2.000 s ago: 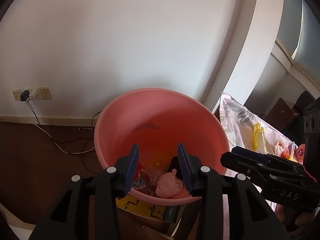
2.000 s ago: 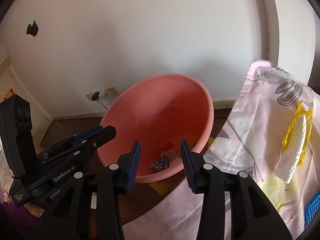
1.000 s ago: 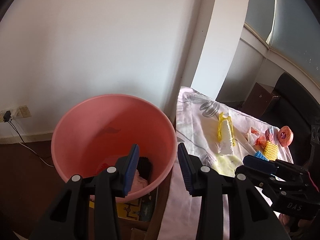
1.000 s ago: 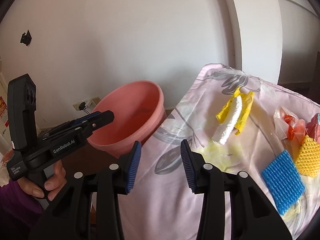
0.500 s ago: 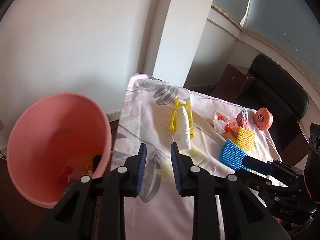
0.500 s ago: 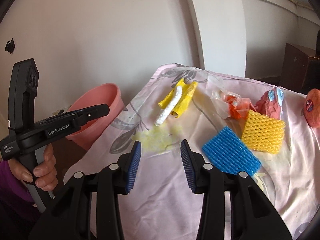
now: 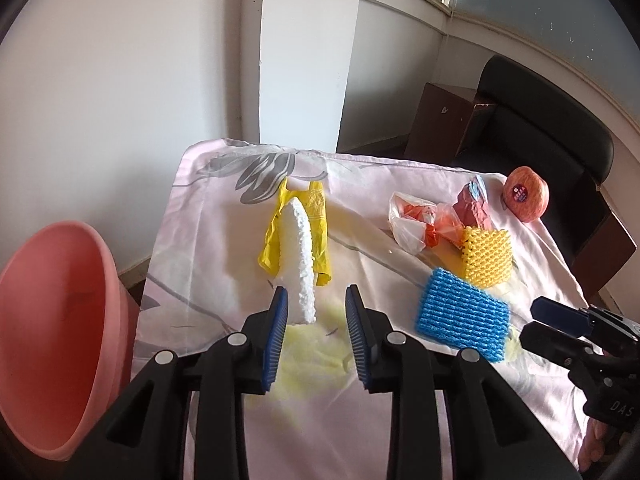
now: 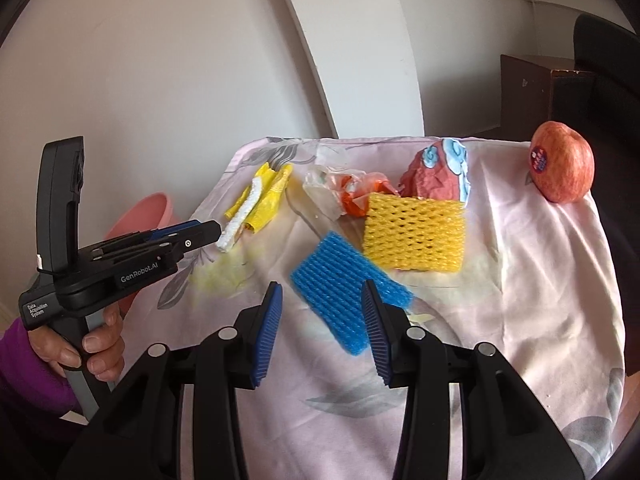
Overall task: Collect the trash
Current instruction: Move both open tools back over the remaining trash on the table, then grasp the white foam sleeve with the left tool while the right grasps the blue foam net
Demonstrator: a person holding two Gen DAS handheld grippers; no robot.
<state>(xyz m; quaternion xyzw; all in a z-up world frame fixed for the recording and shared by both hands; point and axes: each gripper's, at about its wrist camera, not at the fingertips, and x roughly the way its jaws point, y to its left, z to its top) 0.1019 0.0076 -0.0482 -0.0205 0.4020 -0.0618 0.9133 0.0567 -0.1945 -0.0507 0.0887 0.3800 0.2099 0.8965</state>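
Each gripper, the left gripper (image 7: 316,312) and the right gripper (image 8: 320,312), was black plastic with ribbed blue pads and silver screws behind the jaws, the left one's body printed "GenRobot.AI", its handle gripped below a purple sleeve (image 8: 28,372), seemingly knitted.

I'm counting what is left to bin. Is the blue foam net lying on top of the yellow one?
No, the blue foam net lies flat on the cloth beside the yellow foam net, nearer the camera.

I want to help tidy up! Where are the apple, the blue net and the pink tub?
apple (image 8: 563,168), right wrist view, middle of its skin.
blue net (image 8: 347,287), right wrist view, middle of the mesh.
pink tub (image 7: 48,332), left wrist view, inner wall.
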